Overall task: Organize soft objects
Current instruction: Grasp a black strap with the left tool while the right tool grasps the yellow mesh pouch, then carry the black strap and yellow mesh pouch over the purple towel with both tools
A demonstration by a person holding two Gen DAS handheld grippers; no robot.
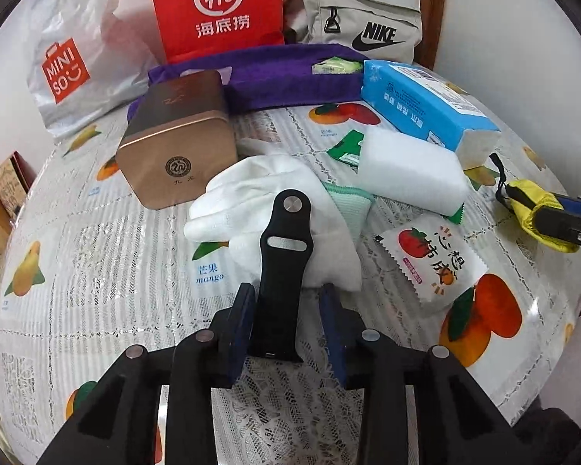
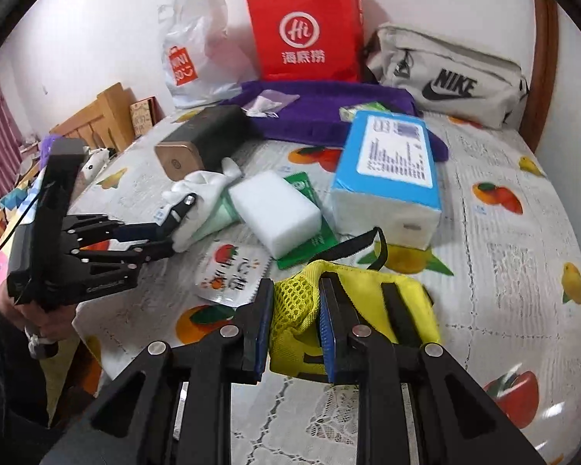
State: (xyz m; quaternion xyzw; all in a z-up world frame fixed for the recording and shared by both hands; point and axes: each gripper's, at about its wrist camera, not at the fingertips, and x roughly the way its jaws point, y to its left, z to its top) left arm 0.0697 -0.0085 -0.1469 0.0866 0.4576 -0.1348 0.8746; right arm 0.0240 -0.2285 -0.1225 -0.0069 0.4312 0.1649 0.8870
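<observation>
My left gripper [image 1: 286, 302] is open around a black watch strap [image 1: 281, 267] that lies across a white cloth glove [image 1: 259, 197]; its left pad [image 1: 241, 312] is close to the strap, the right pad stands apart. My right gripper [image 2: 295, 323] is shut on a yellow mesh pouch [image 2: 362, 310] with black straps, resting on the table. The pouch also shows in the left wrist view [image 1: 530, 205]. A white foam sponge [image 1: 410, 166] lies behind the glove on a green packet [image 1: 346, 147]. A purple towel [image 1: 290, 73] lies at the back.
A gold tin box [image 1: 178, 139], a blue tissue pack [image 1: 426, 104] and a snack sachet [image 1: 430, 259] lie on the fruit-print tablecloth [image 1: 97, 271]. A Miniso bag [image 1: 66, 58], red paper bag [image 1: 217, 7] and Nike pouch [image 1: 364, 23] stand against the wall.
</observation>
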